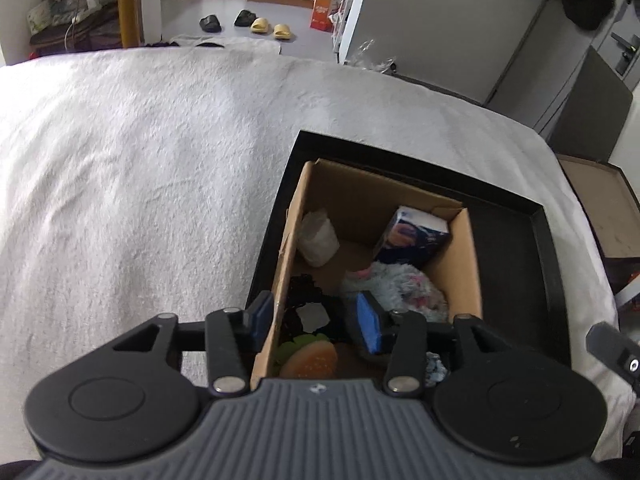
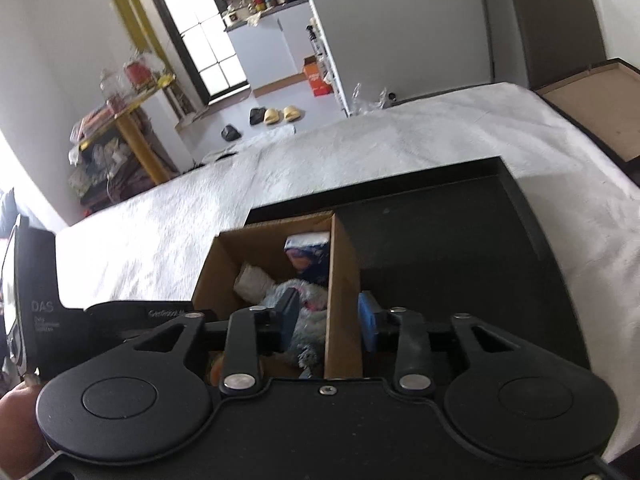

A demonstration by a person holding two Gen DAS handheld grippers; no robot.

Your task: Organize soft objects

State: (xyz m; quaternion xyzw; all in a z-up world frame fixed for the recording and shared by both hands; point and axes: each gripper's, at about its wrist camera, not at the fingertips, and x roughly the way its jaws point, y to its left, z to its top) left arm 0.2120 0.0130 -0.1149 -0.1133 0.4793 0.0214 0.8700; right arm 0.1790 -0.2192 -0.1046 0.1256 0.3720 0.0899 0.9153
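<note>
An open cardboard box [image 1: 360,196] stands in the left part of a black tray [image 1: 512,264] on a white bedspread. Inside lie a blue tissue pack [image 1: 412,240], a white soft bundle [image 1: 318,238], a pale fluffy plush [image 1: 400,286], a black lacy item [image 1: 302,296] and a burger toy [image 1: 310,360]. My left gripper [image 1: 316,322] is open and straddles the box's left wall, one pad outside, one inside. My right gripper [image 2: 329,322] is open astride the box's right wall [image 2: 344,280], with the plush [image 2: 308,308] beside its inner pad. Neither holds anything.
The white bedspread [image 1: 140,180] spreads wide to the left and beyond the tray. The tray's right half [image 2: 440,248] holds nothing. A brown board in a dark frame [image 2: 592,108] lies off the bed's right edge. Slippers [image 1: 272,28] and a cluttered shelf [image 2: 120,132] are beyond the bed.
</note>
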